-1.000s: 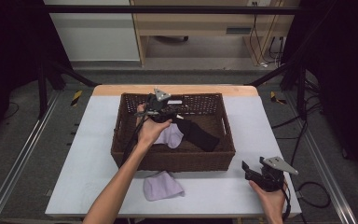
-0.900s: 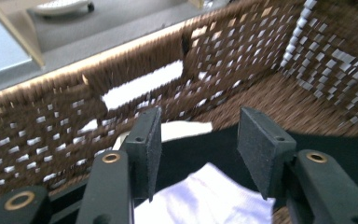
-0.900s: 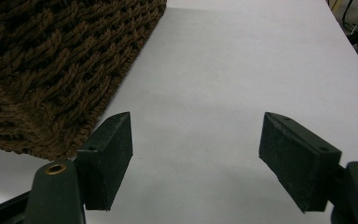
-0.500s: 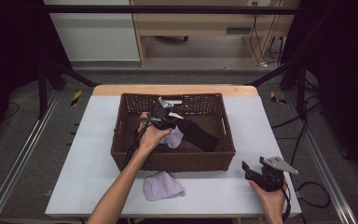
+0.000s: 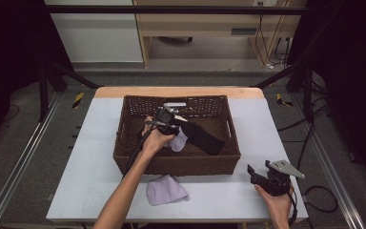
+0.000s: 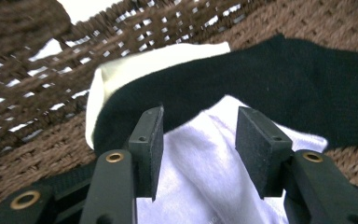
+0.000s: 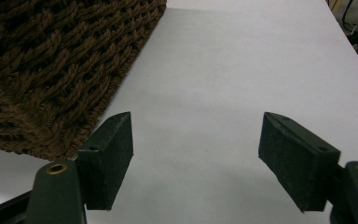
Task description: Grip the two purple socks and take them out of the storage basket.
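**Ana:** Down inside the brown wicker basket, the left gripper sits low over the pile of cloth. Compared with a second ago it has slid a touch toward the near wall, and the hand has come with it.

**Ben:** From the left gripper view, its jaws stand part-way apart with the white cloth bunched up between them. Neither pad is pressed onto the fabric, so no pinch there.

**Ana:** Right behind that white piece lies the black sock, stretched across the basket floor, and a cream cloth peeks out from under it by the woven wall. From above, the black sock runs on a slant toward the right side of the basket, same spot as before.

**Ben:** Over at the near right corner of the table, the right gripper hasn't budged across all three moments. The right hand holds it from below, just above the tabletop.

**Ana:** And its jaws are spread wide, bare tabletop between them, with the basket's outer corner just off to the left in the right gripper view.

**Ben:** One more item: the lilac cloth lies outside the basket, on the table just in front of the near wall. It's unmoved.
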A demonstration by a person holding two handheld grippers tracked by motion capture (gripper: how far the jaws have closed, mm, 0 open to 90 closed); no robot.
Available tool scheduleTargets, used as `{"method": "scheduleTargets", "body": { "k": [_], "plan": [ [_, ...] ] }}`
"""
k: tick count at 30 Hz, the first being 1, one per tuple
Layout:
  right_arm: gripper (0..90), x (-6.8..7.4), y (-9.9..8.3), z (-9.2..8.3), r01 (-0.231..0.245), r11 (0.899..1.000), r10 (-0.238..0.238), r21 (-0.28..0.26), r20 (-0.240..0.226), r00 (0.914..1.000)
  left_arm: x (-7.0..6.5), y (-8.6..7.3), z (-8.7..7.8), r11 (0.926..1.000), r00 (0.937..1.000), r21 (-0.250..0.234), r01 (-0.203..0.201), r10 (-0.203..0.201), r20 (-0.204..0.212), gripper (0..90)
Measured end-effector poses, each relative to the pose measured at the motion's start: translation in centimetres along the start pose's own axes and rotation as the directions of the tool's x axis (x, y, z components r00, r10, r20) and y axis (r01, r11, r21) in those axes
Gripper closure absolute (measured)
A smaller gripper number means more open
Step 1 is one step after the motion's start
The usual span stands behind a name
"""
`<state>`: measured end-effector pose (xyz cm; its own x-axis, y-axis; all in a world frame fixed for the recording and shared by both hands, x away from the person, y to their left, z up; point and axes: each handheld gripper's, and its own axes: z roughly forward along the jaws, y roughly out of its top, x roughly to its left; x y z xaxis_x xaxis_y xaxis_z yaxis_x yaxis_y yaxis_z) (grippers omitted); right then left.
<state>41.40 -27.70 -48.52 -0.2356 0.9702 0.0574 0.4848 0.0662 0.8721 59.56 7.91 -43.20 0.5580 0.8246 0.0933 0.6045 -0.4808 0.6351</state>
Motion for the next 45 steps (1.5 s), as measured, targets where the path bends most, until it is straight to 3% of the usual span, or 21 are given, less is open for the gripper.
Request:
{"method": "scheduleTargets", "body": {
  "k": [3,6,12,14,15,20,24,26,27,28,31,32,33,34,35,37,44,45],
  "plan": [
    [26.4,0.0,0.0,0.0,-0.003,1.000,0.003,-0.002,0.001,1.0000,-0.1,-0.1,0.1,0.9997,0.9999,0.026,-0.003,0.002,0.016,57.7],
    [26.5,0.0,0.0,0.0,-0.001,1.000,0.001,0.000,0.000,1.0000,-0.2,-0.1,0.1,0.9992,0.9997,0.040,0.003,-0.004,0.025,70.7],
    [26.6,0.0,0.0,0.0,-0.003,1.000,0.003,-0.001,-0.001,1.0000,0.1,0.1,-0.6,0.9977,0.9989,0.055,0.039,-0.040,0.025,84.4],
    [26.6,-0.1,0.0,0.0,-0.004,1.000,0.004,-0.002,-0.002,1.0000,0.2,0.2,-1.0,0.9976,0.9976,0.038,0.058,-0.059,0.036,85.9],
    [26.6,0.0,0.0,-0.1,-0.007,1.000,0.007,-0.002,-0.004,1.0000,0.4,0.3,-1.5,0.9968,0.9954,0.007,0.079,-0.080,0.053,86.0],
    [26.7,-0.1,0.0,0.0,-0.008,1.000,0.008,-0.003,-0.002,1.0000,0.7,0.4,-2.9,0.9953,0.9955,-0.054,0.080,-0.077,0.056,86.5],
    [26.8,-0.1,0.0,0.0,-0.011,1.000,0.011,-0.001,-0.003,0.9999,1.6,0.5,-5.7,0.9798,0.9942,-0.175,0.096,-0.086,0.065,86.5],
    [26.8,-0.1,0.0,0.0,-0.010,1.000,0.010,-0.002,-0.002,0.9999,1.7,0.6,-6.3,0.9755,0.9947,-0.199,0.094,-0.083,0.060,86.5],
    [26.8,-0.1,0.0,0.0,-0.010,1.000,0.010,-0.002,-0.003,0.9999,1.8,0.6,-6.9,0.9704,0.9945,-0.222,0.095,-0.083,0.064,86.5],
    [26.8,-0.1,0.0,0.0,-0.012,1.000,0.012,-0.001,-0.004,0.9999,2.0,0.5,-8.1,0.9579,0.9921,-0.264,0.112,-0.092,0.085,86.5],
    [26.8,-0.1,0.0,0.0,-0.010,1.000,0.010,-0.001,-0.001,1.0000,2.0,0.4,-9.1,0.9494,0.9901,-0.289,0.122,-0.096,0.103,86.5],
    [26.8,-0.1,0.0,0.0,-0.008,1.000,0.008,-0.002,0.000,1.0000,2.0,0.3,-10.0,0.9398,0.9887,-0.318,0.126,-0.093,0.118,86.5],
    [26.8,-0.1,0.0,0.0,-0.008,1.000,0.008,-0.002,0.001,1.0000,2.0,0.3,-10.4,0.9347,0.9876,-0.331,0.130,-0.093,0.126,86.5],
    [26.8,-0.1,0.0,0.0,-0.008,1.000,0.008,-0.002,0.001,1.0000,2.0,0.3,-10.4,0.9347,0.9876,-0.331,0.130,-0.093,0.126,86.5],
    [26.8,-0.1,0.0,0.0,-0.011,1.000,0.011,-0.001,-0.001,0.9999,1.9,0.2,-11.2,0.9256,0.9869,-0.356,0.128,-0.083,0.138,86.5],
    [26.8,-0.1,0.0,0.0,-0.014,1.000,0.014,0.000,-0.003,0.9999,1.8,0.1,-11.6,0.9219,0.9865,-0.366,0.128,-0.080,0.143,86.5],
    [26.9,-0.1,0.0,0.0,-0.013,1.000,0.013,-0.001,-0.003,0.9999,1.1,-0.7,-14.2,0.8922,0.9862,-0.438,0.111,-0.044,0.160,86.5],
    [27.0,-0.1,0.0,0.0,-0.012,1.000,0.012,0.000,-0.002,0.9999,1.0,-1.0,-14.9,0.8853,0.9861,-0.452,0.108,-0.038,0.162,86.4]
  ]
}}
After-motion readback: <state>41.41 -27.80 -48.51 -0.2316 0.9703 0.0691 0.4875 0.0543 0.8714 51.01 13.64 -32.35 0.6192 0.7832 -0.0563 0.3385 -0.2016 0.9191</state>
